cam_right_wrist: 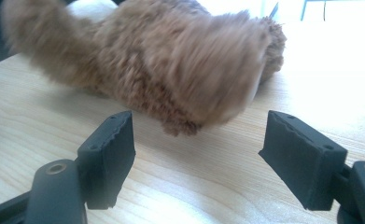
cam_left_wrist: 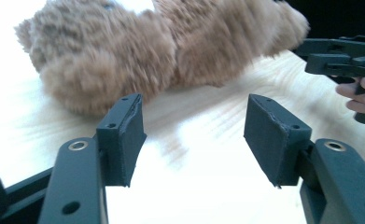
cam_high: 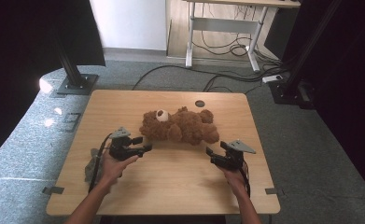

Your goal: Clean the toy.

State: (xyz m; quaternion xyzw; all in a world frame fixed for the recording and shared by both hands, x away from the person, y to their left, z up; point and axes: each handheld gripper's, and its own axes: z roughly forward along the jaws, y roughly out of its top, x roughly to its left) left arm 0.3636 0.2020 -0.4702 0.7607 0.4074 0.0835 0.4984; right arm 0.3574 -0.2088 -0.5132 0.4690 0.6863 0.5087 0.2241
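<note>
**Bear on the desk, both tools free**

I see the teddy bear (cam_high: 180, 126) lying just past the desk (cam_high: 171, 186) centre. My left tool (cam_high: 143, 144) at its eight o'clock and right tool (cam_high: 214, 155) at four o'clock gape wide, gripping nothing.

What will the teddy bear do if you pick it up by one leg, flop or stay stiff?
The teddy bear would probably flop: it looks plush and sprawls loosely on the table, limbs spread. It is likely light for its size, being fluffy fur. It probably won't roll or slip, since it lies flat and the fur gives the jaws something to grip.
</note>
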